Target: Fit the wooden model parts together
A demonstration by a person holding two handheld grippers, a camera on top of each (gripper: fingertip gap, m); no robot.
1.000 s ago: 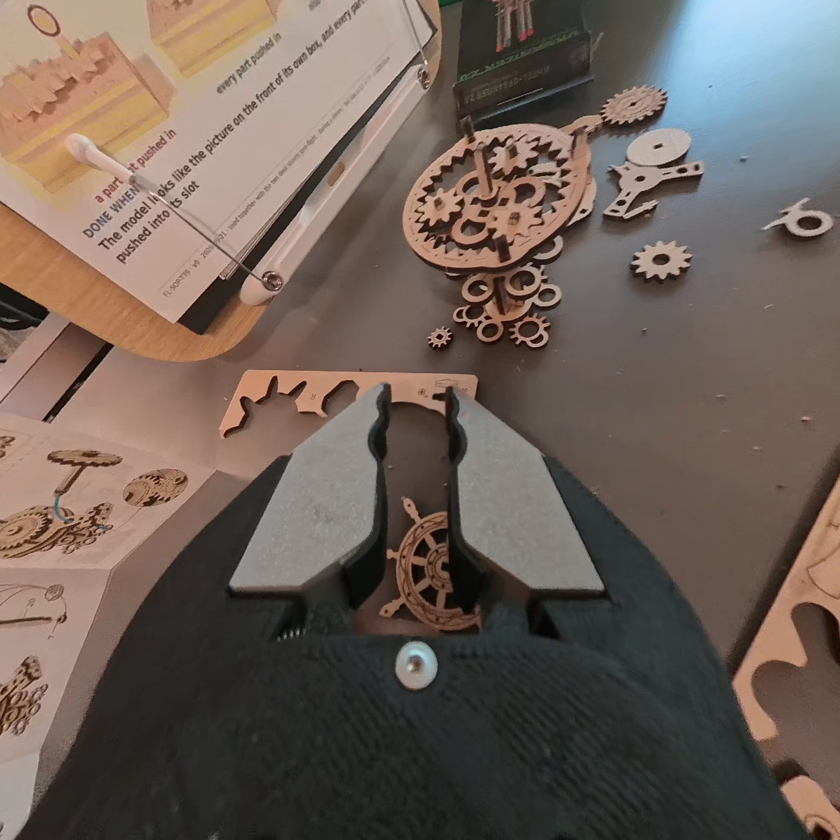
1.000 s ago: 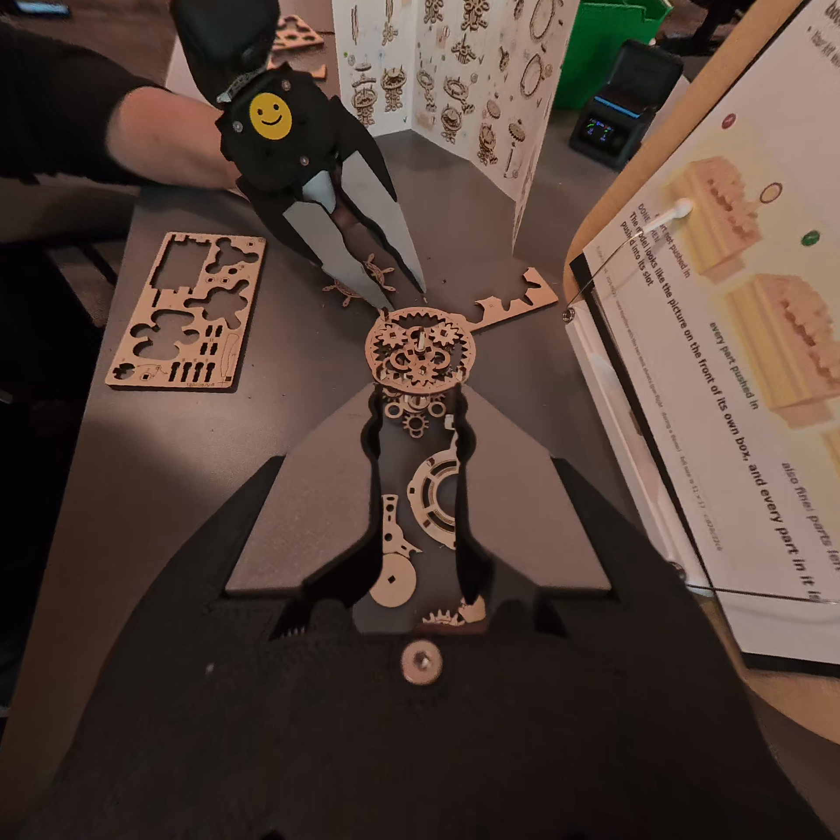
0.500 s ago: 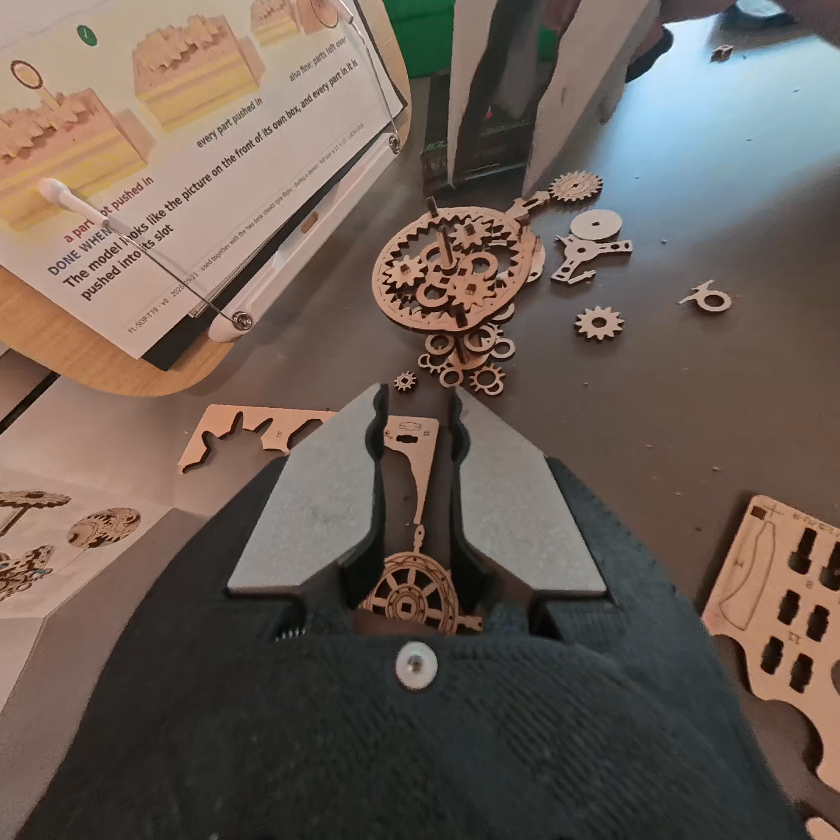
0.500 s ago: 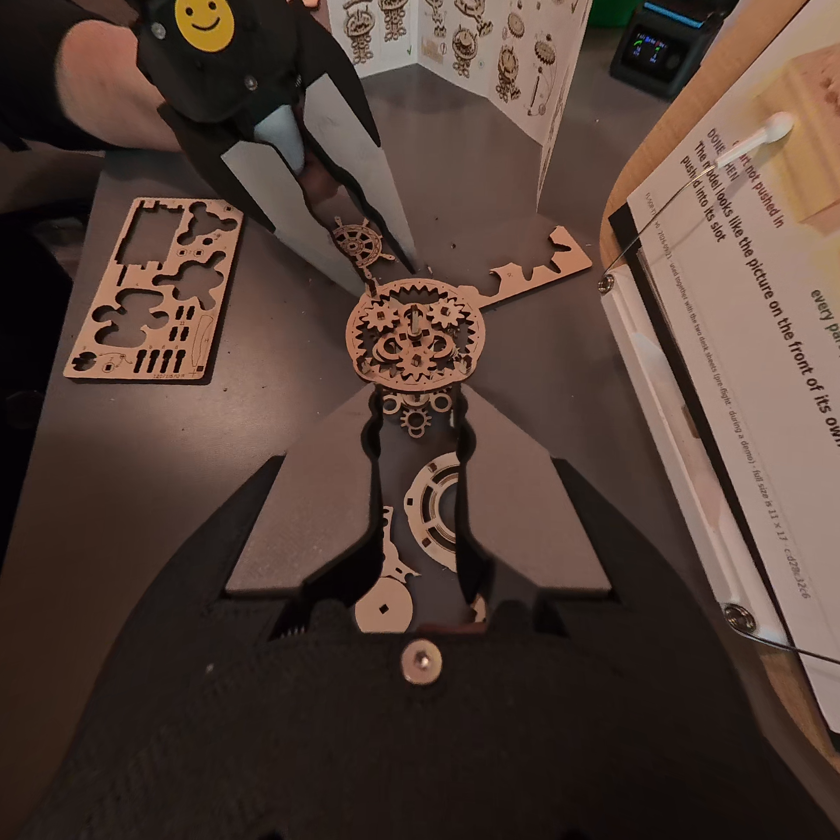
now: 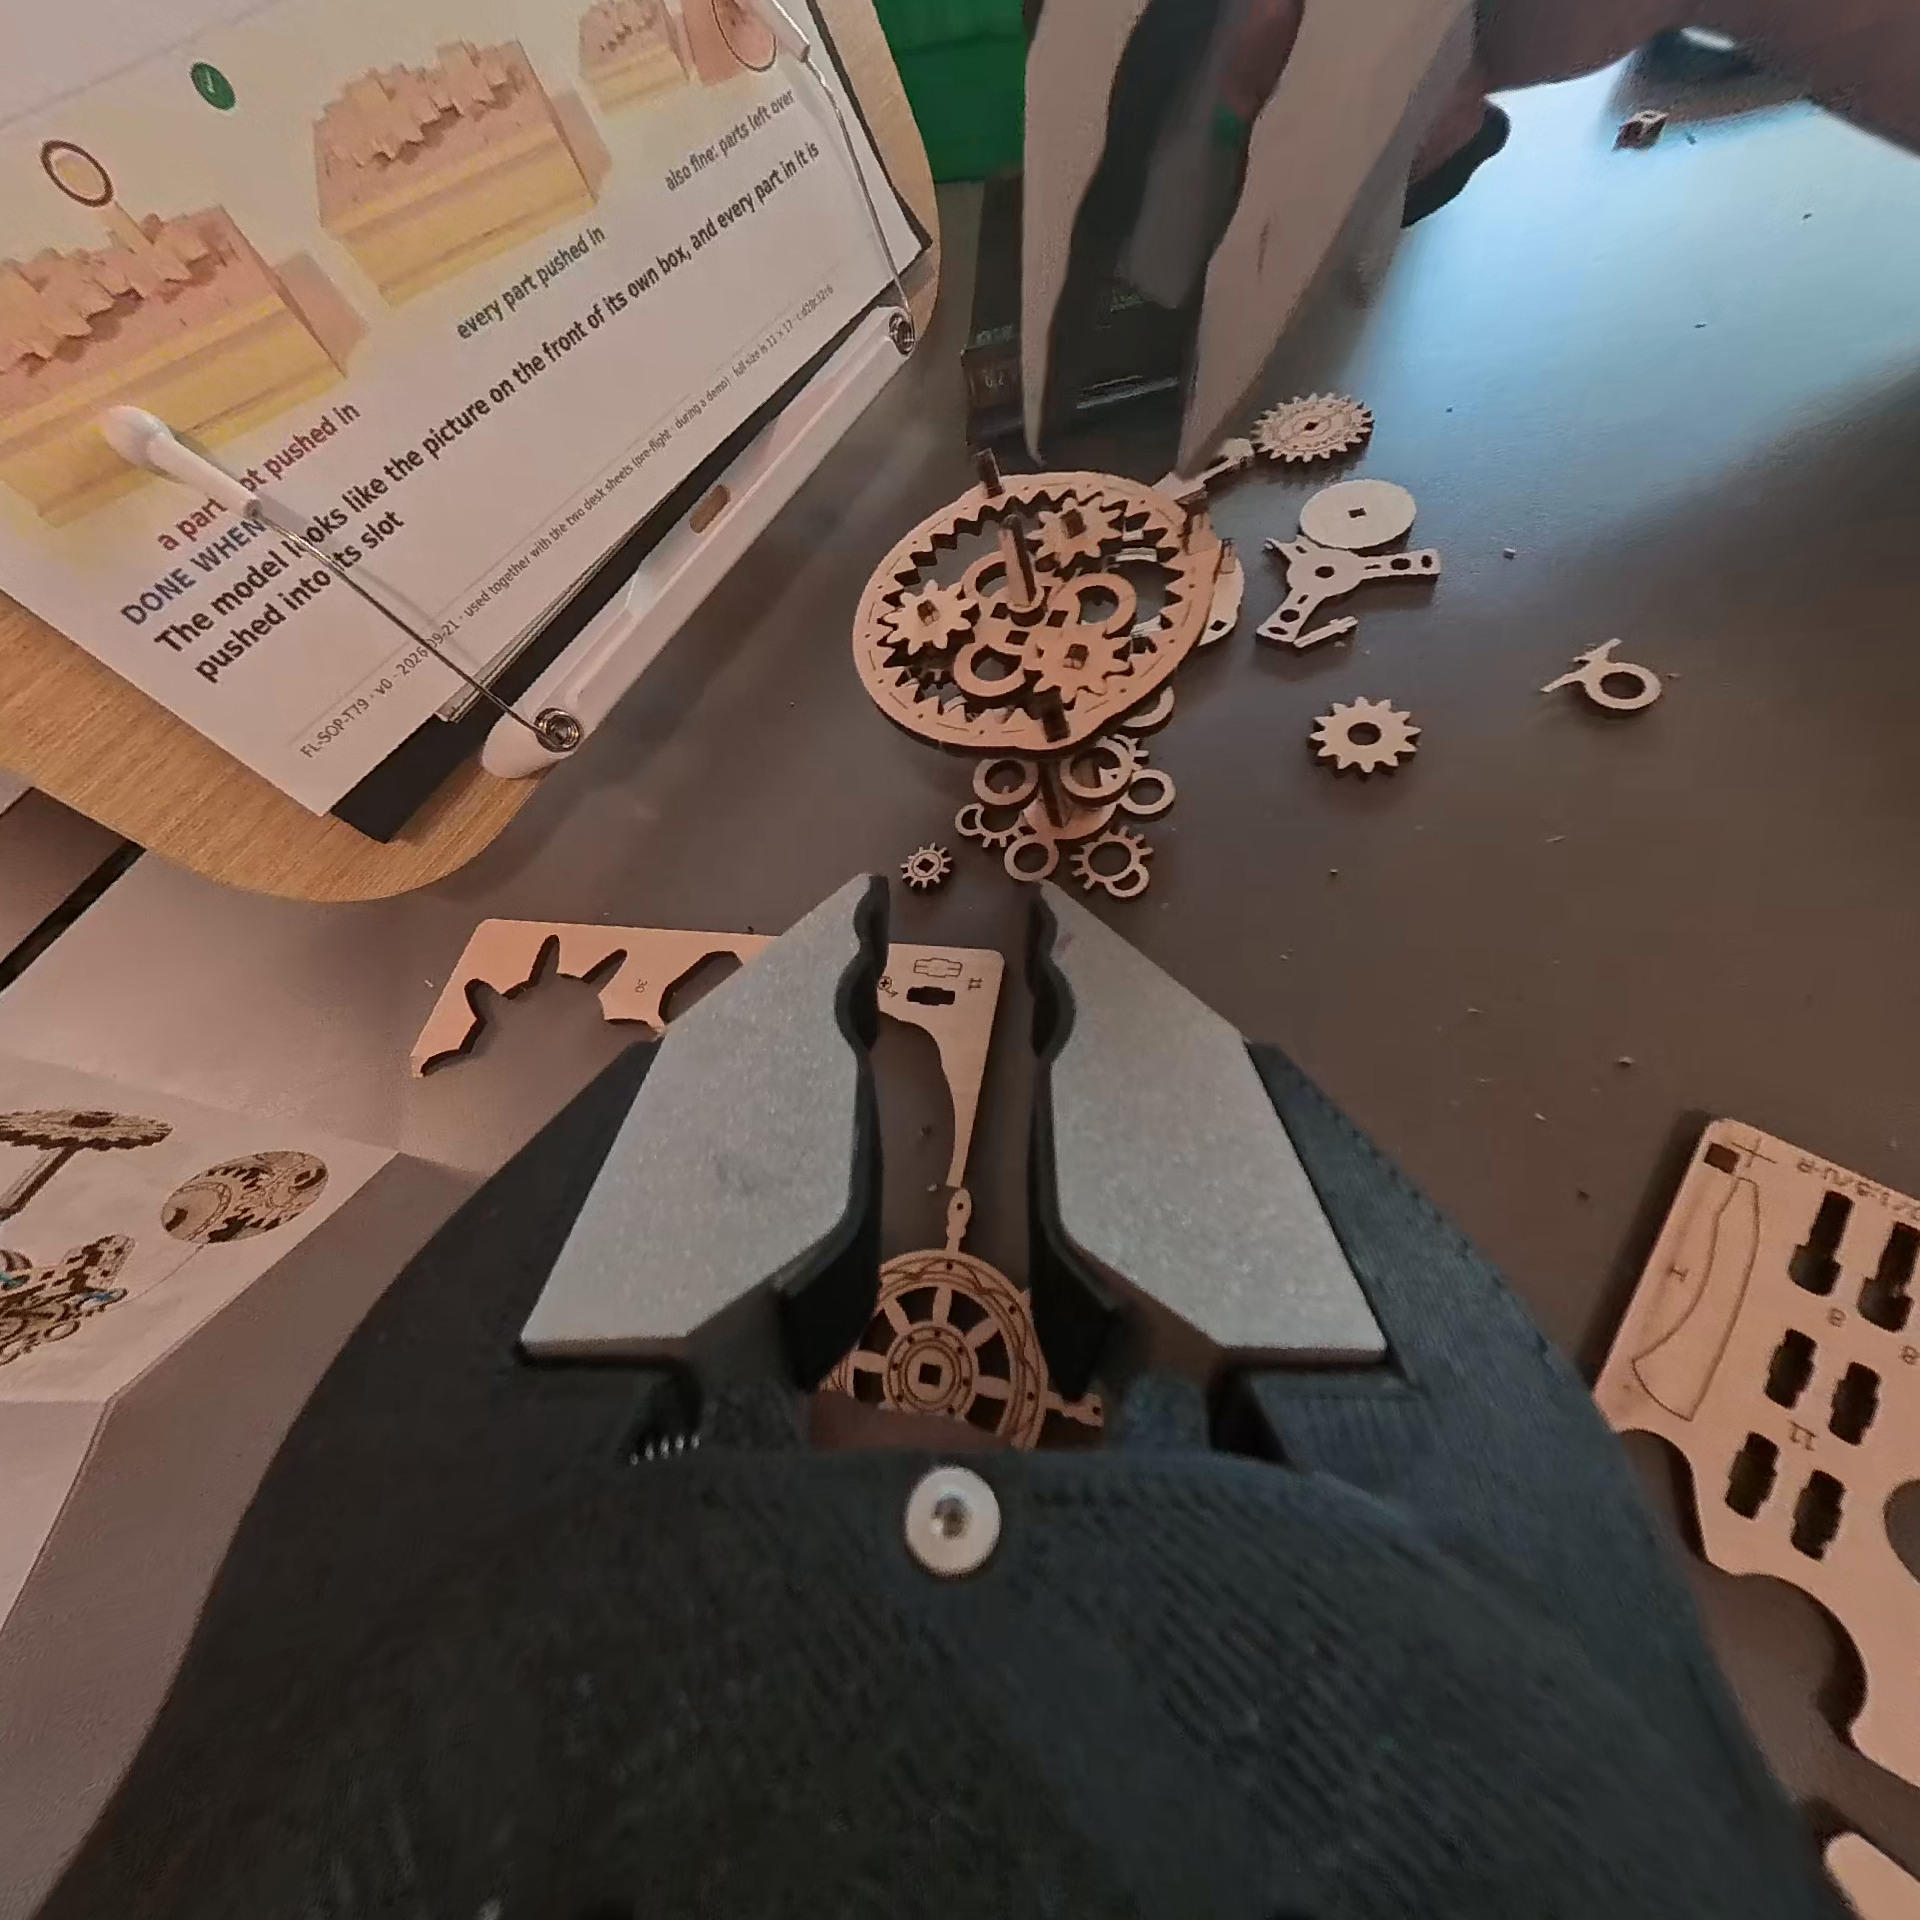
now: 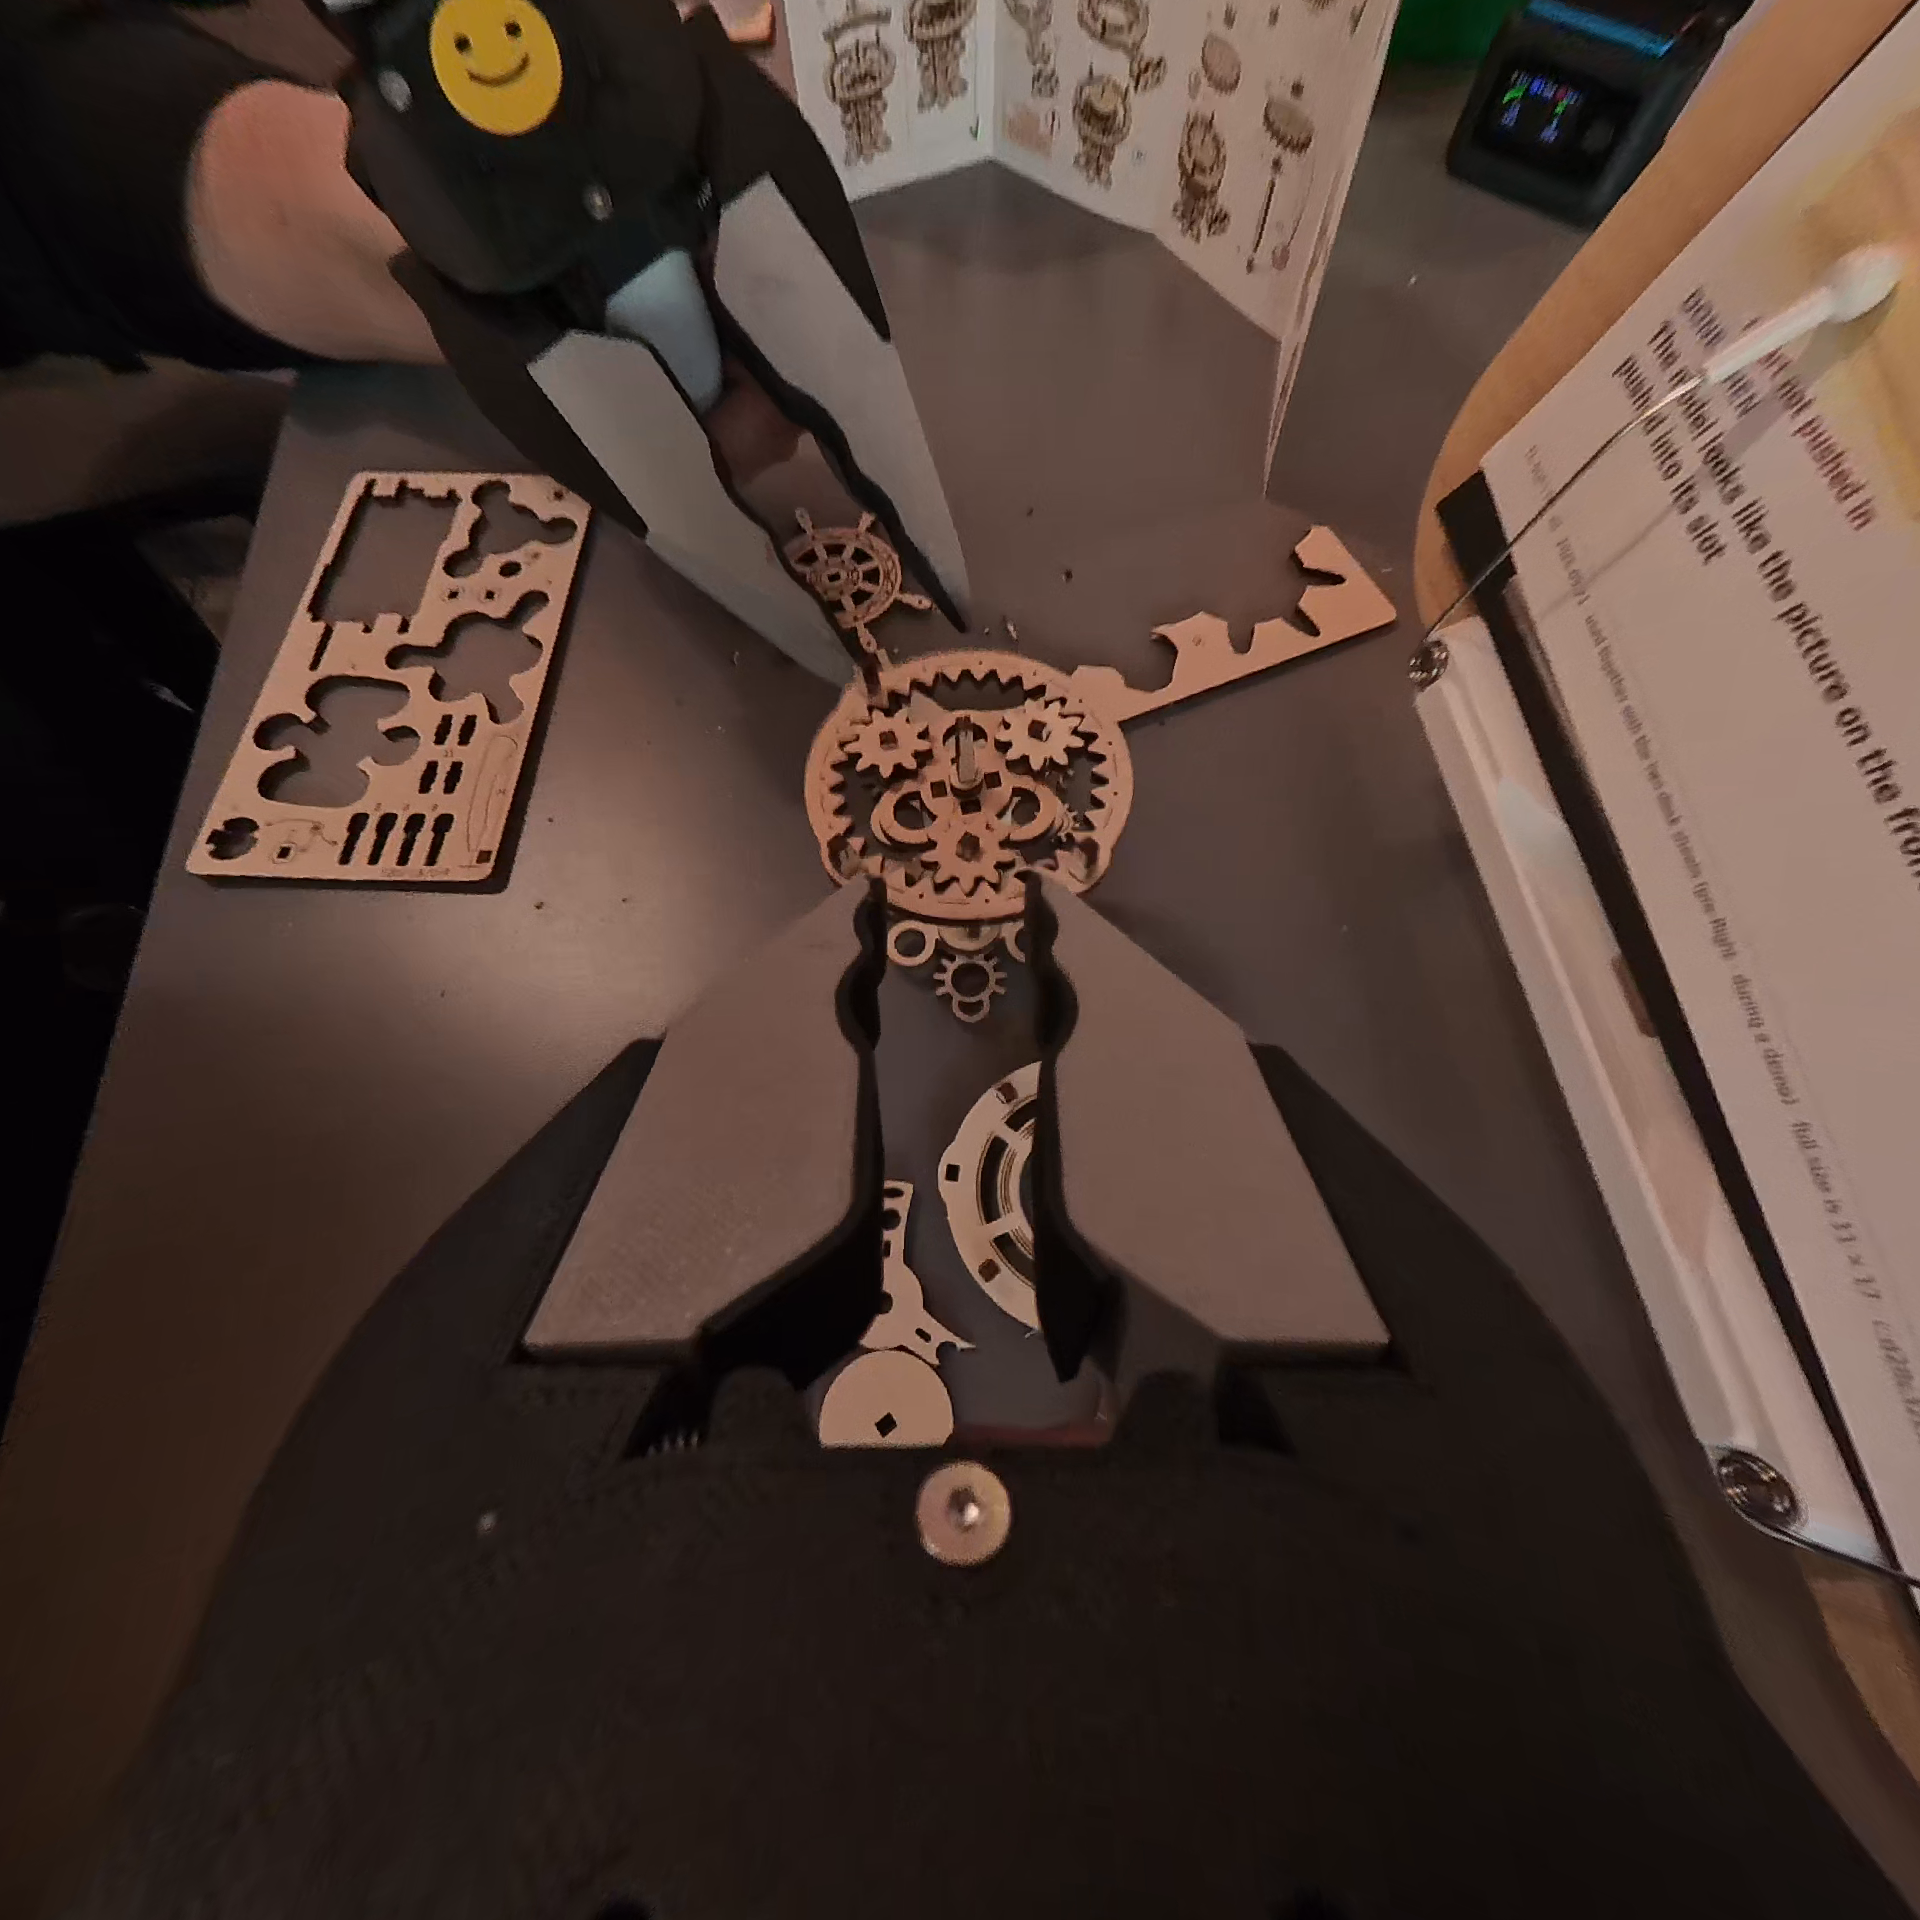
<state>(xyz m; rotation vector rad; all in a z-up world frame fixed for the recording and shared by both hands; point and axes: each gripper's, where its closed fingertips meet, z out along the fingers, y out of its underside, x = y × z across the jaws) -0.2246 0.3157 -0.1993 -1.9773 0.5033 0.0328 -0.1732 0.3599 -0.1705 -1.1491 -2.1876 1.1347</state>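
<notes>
Wooden gear model (image 5: 1044, 613): toothed ring enclosing small meshed cogs.

Pale tan wooden gear assembly (image 6: 966, 800) on dark grey table (image 6: 644, 997); yellow smiley sticker (image 6: 496, 52).

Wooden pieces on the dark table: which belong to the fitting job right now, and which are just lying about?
In play:
round wooden gear assembly
wooden ship's-wheel part in left tool
right tool

Lying about:
punched-out wooden sheet
folded paper instruction leaflet
small loose wooden cog
</notes>
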